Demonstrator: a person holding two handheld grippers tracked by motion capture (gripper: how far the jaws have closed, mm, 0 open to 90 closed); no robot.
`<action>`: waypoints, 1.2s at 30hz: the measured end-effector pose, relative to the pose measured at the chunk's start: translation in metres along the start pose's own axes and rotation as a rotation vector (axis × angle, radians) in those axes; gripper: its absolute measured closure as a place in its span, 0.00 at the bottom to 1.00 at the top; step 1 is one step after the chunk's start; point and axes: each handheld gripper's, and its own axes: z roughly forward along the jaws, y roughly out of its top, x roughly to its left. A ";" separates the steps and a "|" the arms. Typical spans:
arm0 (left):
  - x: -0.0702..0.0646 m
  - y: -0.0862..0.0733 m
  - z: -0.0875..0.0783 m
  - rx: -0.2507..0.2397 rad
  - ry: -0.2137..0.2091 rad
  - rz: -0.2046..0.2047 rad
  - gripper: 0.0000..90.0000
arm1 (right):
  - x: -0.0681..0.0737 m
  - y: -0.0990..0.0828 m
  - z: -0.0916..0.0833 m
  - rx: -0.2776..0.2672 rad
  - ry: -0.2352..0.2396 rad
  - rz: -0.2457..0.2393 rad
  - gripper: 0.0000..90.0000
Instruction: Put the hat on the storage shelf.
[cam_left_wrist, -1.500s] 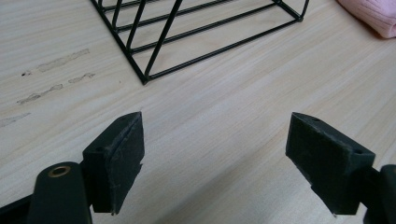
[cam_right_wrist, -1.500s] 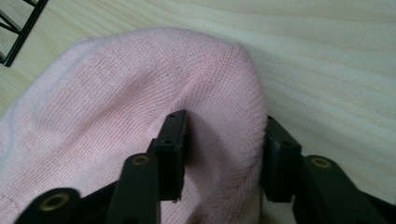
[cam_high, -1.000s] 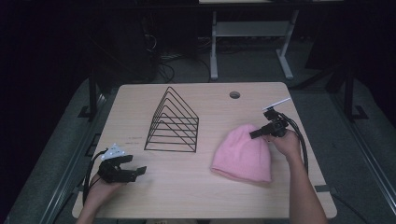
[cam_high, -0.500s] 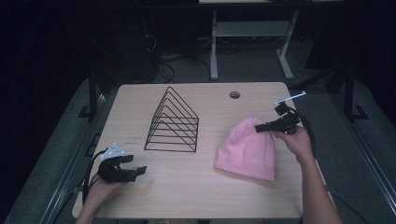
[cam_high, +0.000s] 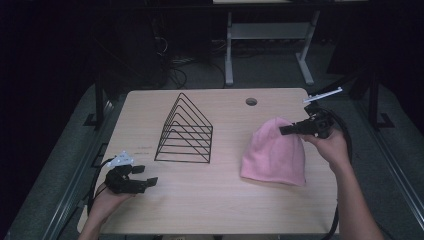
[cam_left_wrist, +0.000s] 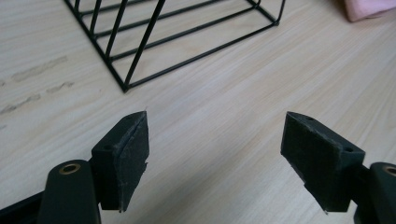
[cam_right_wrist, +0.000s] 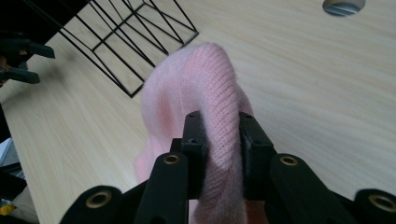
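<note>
While the right tongs lift: the pink knit hat (cam_high: 274, 150) is coming up off the counter (cam_high: 220, 200) by its crown.

Landmark: the black wire rack (cam_high: 185, 131), standing near the counter's middle.

Hat, place: to the right of the wire rack, apart from it; crown raised, brim edge on the wood on the side nearer the person.

Right tongs (cam_right_wrist: 218, 135): clamped on a fold of the hat's crown, knit bunched between the jaws in the right gripper view.

Left tongs (cam_left_wrist: 215, 149): jaws wide apart with nothing between them, having eased inward a little; held low at the near left of the rack, bare wood beneath.

Just changed: the hat's crown has risen from the counter, so the hat now stands as a cone instead of lying flat.

Against the earlier frames: the right hand (cam_high: 332, 147) sits higher and a little farther from the rack; the hat is drawn taller and narrower; the left hand (cam_high: 107, 200) and the rack have kept their places.

Meaning, as a judgement: the grip has taken and the lift is under way; the hat looks bound for the rack, and the brim has yet to clear the wood.
</note>
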 end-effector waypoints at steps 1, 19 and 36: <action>-0.001 0.001 0.000 -0.004 -0.001 0.002 0.26 | 0.001 0.001 -0.002 0.000 -0.003 -0.005 0.84; 0.004 0.022 -0.011 -0.026 -0.057 0.007 0.21 | 0.012 0.026 -0.031 -0.016 -0.012 -0.066 0.84; 0.011 0.057 -0.026 -0.010 -0.098 0.094 0.21 | 0.015 0.042 -0.050 -0.072 -0.002 -0.082 0.84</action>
